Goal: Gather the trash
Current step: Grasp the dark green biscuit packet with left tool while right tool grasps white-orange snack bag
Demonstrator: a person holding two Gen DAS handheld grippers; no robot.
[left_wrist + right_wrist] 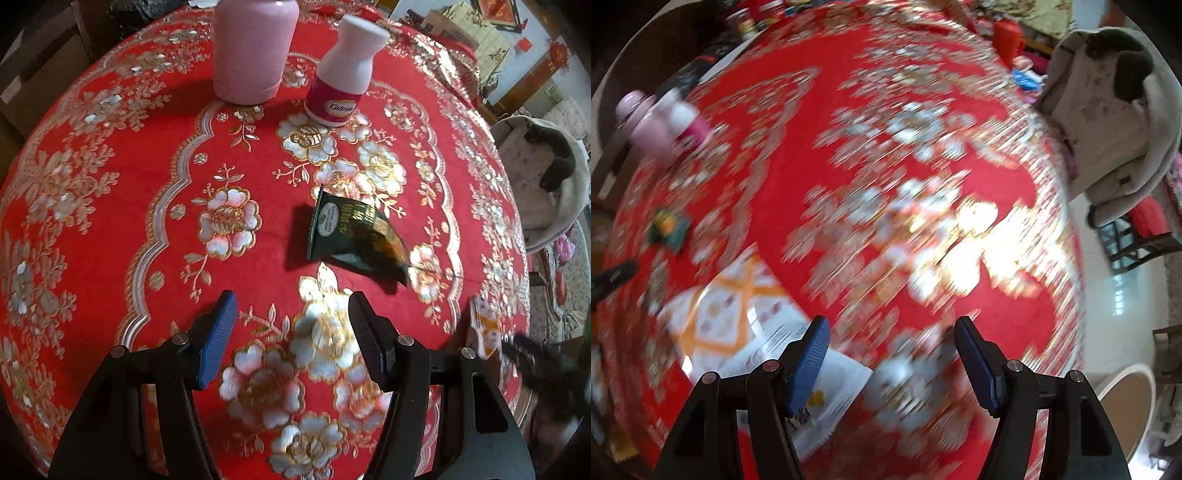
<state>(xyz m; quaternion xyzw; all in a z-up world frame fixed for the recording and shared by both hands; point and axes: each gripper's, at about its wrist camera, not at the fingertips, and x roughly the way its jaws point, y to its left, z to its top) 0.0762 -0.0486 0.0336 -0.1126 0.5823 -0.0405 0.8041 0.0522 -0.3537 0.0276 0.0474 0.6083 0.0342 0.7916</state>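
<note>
Red floral tablecloth [147, 184], green wrapper [354, 236] beyond left gripper [291, 332], jaws released, empty.

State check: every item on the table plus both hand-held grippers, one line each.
left hand-held gripper: open, empty, above the tablecloth
right hand-held gripper: open, empty
green wrapper: crumpled, lying on the tablecloth, untouched
white-orange packet: flat on the tablecloth, beside the right gripper's left finger
pink bottle: upright
white-capped bottle: upright, cap on
</note>
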